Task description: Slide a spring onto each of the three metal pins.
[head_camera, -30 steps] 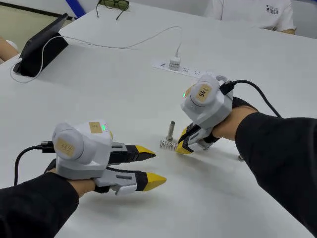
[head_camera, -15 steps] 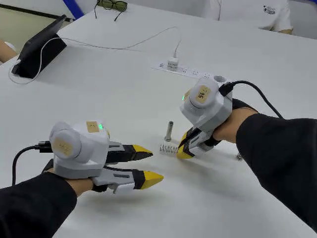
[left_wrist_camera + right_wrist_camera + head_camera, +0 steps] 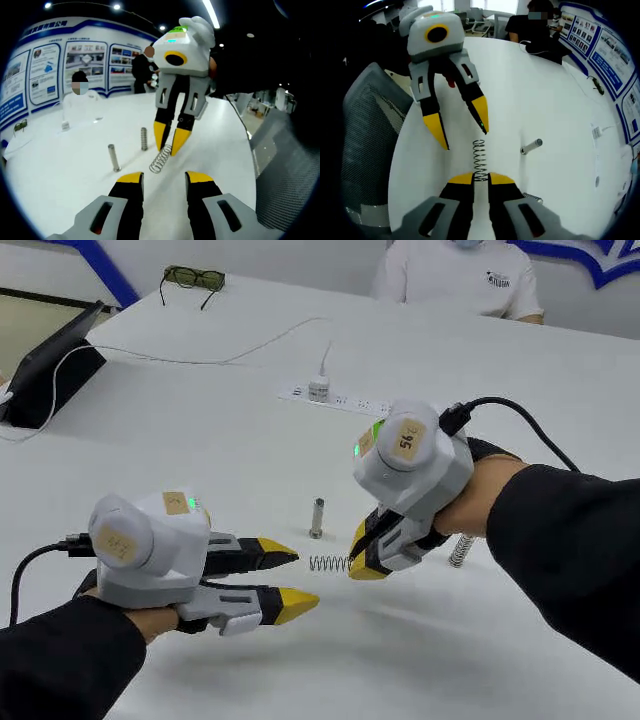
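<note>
My right gripper [image 3: 357, 562] is shut on one end of a bare steel spring [image 3: 328, 563], which sticks out level toward the left. A plain metal pin [image 3: 317, 517] stands upright just beyond the spring. Behind the right hand a spring-covered pin [image 3: 461, 550] rests on the table. My left gripper [image 3: 290, 580] hovers open at the lower left, its yellow tips pointing at the spring. In the left gripper view the right gripper [image 3: 170, 141] pinches the spring [image 3: 161, 159] beside the bare pin [image 3: 114, 157] and the spring-covered pin [image 3: 144, 138]. The right gripper view shows the spring [image 3: 479, 159] reaching toward the open left gripper [image 3: 462, 125].
A white power strip [image 3: 335, 398] with a plugged charger lies mid-table, its cable running left to a dark tablet [image 3: 45, 365]. Glasses [image 3: 195, 278] sit at the far edge. A person in white [image 3: 455, 270] sits across the table. A mesh chair [image 3: 367, 140] stands by the near edge.
The head camera has tilted up. The right gripper, still shut on the spring, has drawn it away from the upright pin toward the near side. The left gripper has stayed open.
</note>
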`<state>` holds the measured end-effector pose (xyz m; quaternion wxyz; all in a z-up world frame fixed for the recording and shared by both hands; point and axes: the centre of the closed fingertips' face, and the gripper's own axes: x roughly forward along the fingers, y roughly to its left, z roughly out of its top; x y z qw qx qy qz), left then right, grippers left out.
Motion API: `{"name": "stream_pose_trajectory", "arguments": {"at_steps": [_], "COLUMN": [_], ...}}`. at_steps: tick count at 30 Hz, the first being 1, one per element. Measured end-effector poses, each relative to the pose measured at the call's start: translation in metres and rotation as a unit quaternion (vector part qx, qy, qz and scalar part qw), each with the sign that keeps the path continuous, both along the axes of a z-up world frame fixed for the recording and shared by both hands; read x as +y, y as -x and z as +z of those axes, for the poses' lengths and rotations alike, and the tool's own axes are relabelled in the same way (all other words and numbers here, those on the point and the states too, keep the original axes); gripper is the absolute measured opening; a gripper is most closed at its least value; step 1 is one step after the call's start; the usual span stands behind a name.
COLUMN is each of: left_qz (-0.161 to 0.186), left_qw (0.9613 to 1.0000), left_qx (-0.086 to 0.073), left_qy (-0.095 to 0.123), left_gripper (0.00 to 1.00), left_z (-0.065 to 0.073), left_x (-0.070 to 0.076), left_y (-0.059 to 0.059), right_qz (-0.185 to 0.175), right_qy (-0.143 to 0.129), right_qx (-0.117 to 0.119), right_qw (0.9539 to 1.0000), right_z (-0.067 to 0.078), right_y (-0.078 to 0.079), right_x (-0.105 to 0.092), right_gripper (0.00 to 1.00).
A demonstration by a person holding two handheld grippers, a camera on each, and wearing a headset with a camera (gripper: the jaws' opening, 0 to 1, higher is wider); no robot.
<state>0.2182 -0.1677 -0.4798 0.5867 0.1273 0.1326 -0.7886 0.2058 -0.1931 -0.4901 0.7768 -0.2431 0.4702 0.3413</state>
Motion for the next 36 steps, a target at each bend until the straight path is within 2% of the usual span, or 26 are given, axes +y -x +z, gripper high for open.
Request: {"name": "stream_pose_trajectory", "arguments": {"at_steps": [5, 12, 20, 28, 36], "left_qz": [-0.022, -0.053, -0.068, -0.072, -0.07], "left_qw": [0.9997, 0.9983, 0.9971, 0.9965, 0.9966], "left_qx": [-0.007, -0.02, -0.033, -0.042, -0.044], "left_qy": [0.005, 0.014, 0.011, 0.008, 0.005], "left_gripper": [0.31, 0.21, 0.13, 0.12, 0.12], "left_z": [0.007, 0.015, 0.015, 0.015, 0.014], "left_x": [-0.004, -0.007, -0.005, -0.003, -0.002], "left_y": [0.013, 0.029, 0.036, 0.04, 0.04], "right_qz": [0.013, 0.021, 0.027, 0.036, 0.043], "right_qy": [0.007, 0.017, 0.023, 0.034, 0.03], "right_qx": [-0.002, -0.004, -0.003, -0.009, -0.023], "right_qw": [0.9999, 0.9996, 0.9994, 0.9987, 0.9983], "right_z": [0.008, 0.016, 0.022, 0.033, 0.046], "right_y": [0.011, 0.021, 0.03, 0.034, 0.03], "right_x": [0.007, 0.013, 0.016, 0.021, 0.029], "right_gripper": [0.11, 0.11, 0.11, 0.11, 0.11]}}
